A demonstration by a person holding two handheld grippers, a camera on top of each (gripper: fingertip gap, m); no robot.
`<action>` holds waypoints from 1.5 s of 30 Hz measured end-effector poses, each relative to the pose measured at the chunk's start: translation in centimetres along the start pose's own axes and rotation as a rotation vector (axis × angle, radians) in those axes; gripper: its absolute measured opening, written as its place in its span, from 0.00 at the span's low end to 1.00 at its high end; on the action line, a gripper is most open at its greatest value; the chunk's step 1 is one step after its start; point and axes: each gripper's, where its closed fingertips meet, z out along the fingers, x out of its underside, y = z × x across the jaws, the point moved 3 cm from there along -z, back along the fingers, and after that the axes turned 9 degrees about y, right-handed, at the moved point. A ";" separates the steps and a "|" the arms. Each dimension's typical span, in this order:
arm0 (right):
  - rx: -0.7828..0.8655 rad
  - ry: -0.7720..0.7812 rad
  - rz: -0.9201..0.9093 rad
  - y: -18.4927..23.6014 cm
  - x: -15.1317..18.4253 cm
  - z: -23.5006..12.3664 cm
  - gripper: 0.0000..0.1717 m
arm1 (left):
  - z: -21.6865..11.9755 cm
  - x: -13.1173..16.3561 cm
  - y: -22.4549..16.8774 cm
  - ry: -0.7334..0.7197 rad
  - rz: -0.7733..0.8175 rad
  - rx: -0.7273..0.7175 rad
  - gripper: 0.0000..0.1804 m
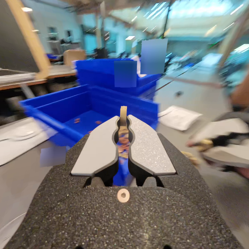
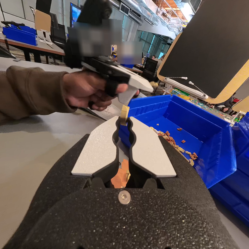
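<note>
A small tan brick is held in the left tool, its jaws narrowed onto the piece with both grey fingers pressed against its sides. The brick's long axis runs forward along the fingers, so its free end stands out past the tips toward the open blue bin just beyond and below.

A second tan piece, seemingly two small curved-top bricks stacked, is gripped the same way in the right tool, jaws narrow and closed on its lower half, the upper half standing clear and tilted slightly right. It sits just at the near wall of the blue bin, which opens to the right of the tool.

The relation that matters lies between the two held pieces. In the right wrist view the left tool is seen up and to the left, carried by a hand in a brown sleeve, its tip pointing right and slightly down, above the right tool's piece and apart from it. Neither piece touches the other.

A heap of loose tan and red-brown bricks lies along the near side of the bin floor, with a few strays farther in. The bin rests on a grey bench. A circular printed marking is seen on a sheet beneath the hand; no brand or label can be made out on the bricks or the bin.
</note>
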 end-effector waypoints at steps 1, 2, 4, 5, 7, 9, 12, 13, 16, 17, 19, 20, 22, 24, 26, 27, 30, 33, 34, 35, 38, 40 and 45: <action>0.010 0.006 -0.005 -0.1 0.1 0.0 0.06 | 1.0 0.4 1.2 0.065 0.035 -0.094 0.09; 0.019 0.010 -0.009 -0.3 0.2 0.0 0.06 | 1.7 0.9 1.8 0.113 0.053 -0.139 0.16; 0.026 0.011 -0.004 -0.7 0.3 -0.1 0.06 | 2.5 2.0 1.9 0.152 0.037 -0.149 0.22; 0.023 0.009 0.003 -0.8 0.3 -0.2 0.06 | 2.5 2.6 1.6 0.160 0.034 -0.140 0.23; 0.014 -0.002 0.015 -0.9 0.1 -0.3 0.06 | 2.1 3.2 1.2 0.166 0.073 -0.159 0.25; -0.016 -0.029 0.039 -0.7 -0.2 -0.5 0.06 | 1.2 3.2 -0.5 0.136 0.146 -0.111 0.24; -0.118 -0.121 0.146 -0.4 -1.1 -1.1 0.06 | -0.5 3.5 -4.6 0.090 0.210 0.102 0.23; -0.151 -0.160 0.192 -0.5 -1.4 -1.3 0.06 | -1.1 3.6 -5.6 0.077 0.196 0.163 0.22; -0.272 -0.270 0.339 -0.8 -2.2 -2.0 0.06 | -2.7 3.1 -8.3 0.013 0.103 0.347 0.20; -0.301 -0.292 0.388 -1.0 -2.2 -2.1 0.06 | -3.1 2.7 -8.9 -0.014 0.082 0.379 0.19; -0.336 -0.329 0.461 -1.4 -2.3 -2.2 0.06 | -3.5 2.1 -9.9 -0.051 0.044 0.449 0.18; -0.356 -0.339 0.486 -1.5 -2.3 -2.2 0.06 | -3.6 1.9 -10.2 -0.068 0.013 0.482 0.18; -0.399 -0.341 0.526 -1.4 -2.3 -2.1 0.06 | -3.5 1.8 -10.6 -0.077 -0.058 0.539 0.17; -0.422 -0.342 0.550 -1.2 -2.2 -2.0 0.06 | -3.2 2.0 -10.7 -0.080 -0.129 0.584 0.17; -0.441 -0.336 0.555 -0.9 -2.2 -1.8 0.06 | -3.1 2.1 -10.6 -0.088 -0.195 0.632 0.15; -0.449 -0.332 0.557 -0.7 -2.2 -1.7 0.06 | -3.1 2.1 -10.5 -0.093 -0.224 0.646 0.14; -0.479 -0.331 0.569 -0.3 -2.2 -1.6 0.06 | -3.2 2.0 -10.4 -0.117 -0.281 0.689 0.11; -0.471 -0.319 0.552 -0.2 -2.1 -1.5 0.06 | -3.4 1.7 -10.3 -0.138 -0.267 0.681 0.10; -0.454 -0.312 0.532 -0.2 -2.1 -1.5 0.06 | -3.6 1.5 -10.2 -0.147 -0.249 0.666 0.10; -0.430 -0.305 0.506 -0.2 -2.1 -1.5 0.05 | -3.7 1.4 -10.1 -0.152 -0.231 0.647 0.10; -0.348 -0.277 0.406 -0.1 -2.0 -1.4 0.05 | -4.0 0.9 -10.1 -0.164 -0.161 0.586 0.11; -0.302 -0.253 0.337 0.2 -1.9 -1.2 0.05 | -3.9 0.9 -10.3 -0.148 -0.101 0.533 0.11; -0.206 -0.191 0.189 0.9 -1.4 -0.6 0.05 | -3.1 1.7 -10.8 -0.087 0.023 0.418 0.11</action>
